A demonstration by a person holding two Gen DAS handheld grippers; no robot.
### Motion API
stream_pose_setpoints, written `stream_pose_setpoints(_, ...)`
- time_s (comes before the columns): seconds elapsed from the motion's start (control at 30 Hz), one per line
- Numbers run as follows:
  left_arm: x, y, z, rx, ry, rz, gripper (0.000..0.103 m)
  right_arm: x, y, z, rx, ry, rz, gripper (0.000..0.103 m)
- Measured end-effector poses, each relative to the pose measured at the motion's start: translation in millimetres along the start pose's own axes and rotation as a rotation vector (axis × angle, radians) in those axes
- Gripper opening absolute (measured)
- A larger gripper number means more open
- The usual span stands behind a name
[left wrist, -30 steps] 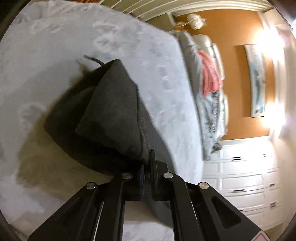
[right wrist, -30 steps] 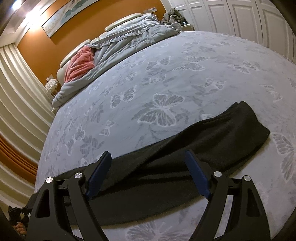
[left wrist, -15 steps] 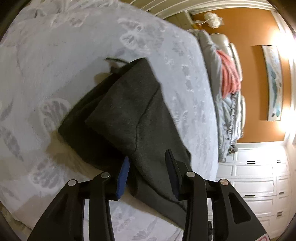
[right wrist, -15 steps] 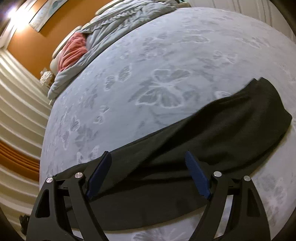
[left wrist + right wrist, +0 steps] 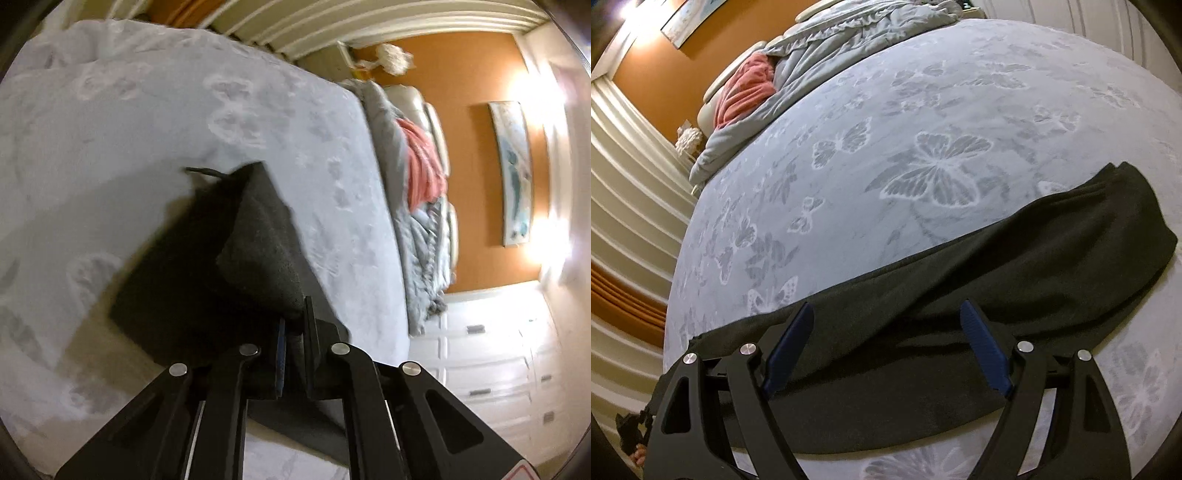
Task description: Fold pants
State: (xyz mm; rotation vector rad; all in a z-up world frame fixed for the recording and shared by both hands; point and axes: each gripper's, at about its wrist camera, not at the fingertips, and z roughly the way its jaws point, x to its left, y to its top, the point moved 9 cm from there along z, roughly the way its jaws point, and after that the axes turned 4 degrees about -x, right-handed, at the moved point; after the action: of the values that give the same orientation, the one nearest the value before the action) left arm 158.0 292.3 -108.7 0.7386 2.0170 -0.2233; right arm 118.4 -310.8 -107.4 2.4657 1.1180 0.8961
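Note:
Dark grey pants [image 5: 979, 280] lie stretched in a long band across a grey bedspread with butterfly print [image 5: 923, 147]. My right gripper [image 5: 890, 347] is open, its blue-padded fingers just above the middle of the band. In the left wrist view my left gripper [image 5: 293, 325] is shut on one end of the pants [image 5: 258, 251] and holds it lifted, the cloth hanging in a fold over the bedspread [image 5: 147, 122]. A drawstring [image 5: 201, 171] sticks out at the far tip.
A bunched grey duvet [image 5: 849, 44] and a pink cloth [image 5: 746, 88] lie at the bed's head. An orange wall with a painting [image 5: 513, 173] and white drawers [image 5: 491, 365] stand beyond. Curtains [image 5: 624, 184] hang at the left.
My left gripper was shut on the pants, opened half a second ago, and is now shut on the end again and lifted. My right gripper has come slightly closer over the band, still open.

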Motion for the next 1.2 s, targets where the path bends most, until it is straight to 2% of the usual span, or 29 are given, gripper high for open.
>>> stream_pose_setpoints(0.07,8,-2,1,0.022,-0.006,-0.03,0.005,-11,1,6,0.009,-0.03,0.005,0.079)
stream_pose_setpoints(0.17,3,-4,-1,0.028,0.003,0.021,0.005,-23,-1,22,0.054,-0.041,0.011,0.078)
stream_pose_setpoints(0.23,3,-4,-2,0.019,-0.005,0.012,0.005,-30,1,27,0.074,-0.031,0.041,0.077)
stream_pose_setpoints(0.33,2,0,-7,0.008,-0.047,-0.027,0.005,-42,9,22,0.055,-0.041,0.137,0.076)
stream_pose_setpoints(0.47,-6,5,-8,-0.022,-0.023,0.02,0.005,-59,15,22,0.026,-0.073,0.222,0.076)
stream_pose_setpoints(0.5,-6,5,-6,-0.02,-0.019,0.022,0.005,-60,12,29,0.04,-0.072,0.219,0.067)
stream_pose_setpoints(0.53,-5,5,-4,-0.013,-0.012,0.023,0.005,-60,11,35,0.048,-0.075,0.204,0.047)
stream_pose_setpoints(0.57,-3,5,-2,-0.011,-0.001,0.023,0.005,-60,11,39,0.046,-0.093,0.168,0.031)
stream_pose_setpoints(0.6,-1,5,-1,-0.012,0.007,0.018,0.005,-61,13,38,0.036,-0.111,0.143,0.002)
stream_pose_setpoints(0.63,0,6,-1,-0.012,0.01,0.018,0.005,-58,24,26,-0.01,-0.063,0.155,0.002)
stream_pose_setpoints(0.67,2,7,-3,-0.013,0.013,0.015,0.005,-51,39,4,-0.086,0.034,0.197,0.002)
stream_pose_setpoints(0.73,6,7,-5,-0.01,0.027,0.018,0.005,-32,64,-53,-0.23,0.16,0.148,0.002)
stream_pose_setpoints(0.77,11,8,-7,-0.017,0.054,0.025,0.005,-24,68,-74,-0.272,0.191,0.102,0.002)
stream_pose_setpoints(0.8,13,8,-8,-0.019,0.071,0.03,0.005,-22,67,-88,-0.291,0.185,0.055,0.002)
stream_pose_setpoints(0.87,23,9,-7,-0.001,0.093,0.014,0.005,-40,46,-78,-0.213,0.088,0.0,0.003)
stream_pose_setpoints(0.97,40,4,-2,0.035,0.149,-0.017,0.005,-88,-4,-30,0.066,-0.013,0.096,0.004)
stream_pose_setpoints(1.0,43,3,0,0.04,0.172,-0.016,0.005,-99,-13,-23,0.114,-0.033,0.116,0.005)
stream_pose_setpoints(1.03,47,1,1,0.043,0.198,-0.014,0.006,-106,-18,-23,0.133,-0.05,0.114,0.011)
stream_pose_setpoints(1.07,49,-1,2,0.045,0.21,-0.016,0.006,-111,-16,-27,0.114,-0.079,0.104,0.015)
stream_pose_setpoints(1.1,51,-2,3,0.045,0.219,-0.02,0.006,-113,-12,-32,0.093,-0.102,0.098,0.029)
stream_pose_setpoints(1.13,50,-3,2,0.041,0.221,-0.022,0.006,-115,-2,-39,0.039,-0.135,0.088,0.05)
stream_pose_setpoints(1.2,49,-3,3,0.03,0.234,-0.018,0.006,-118,17,-49,-0.048,-0.16,0.09,0.068)
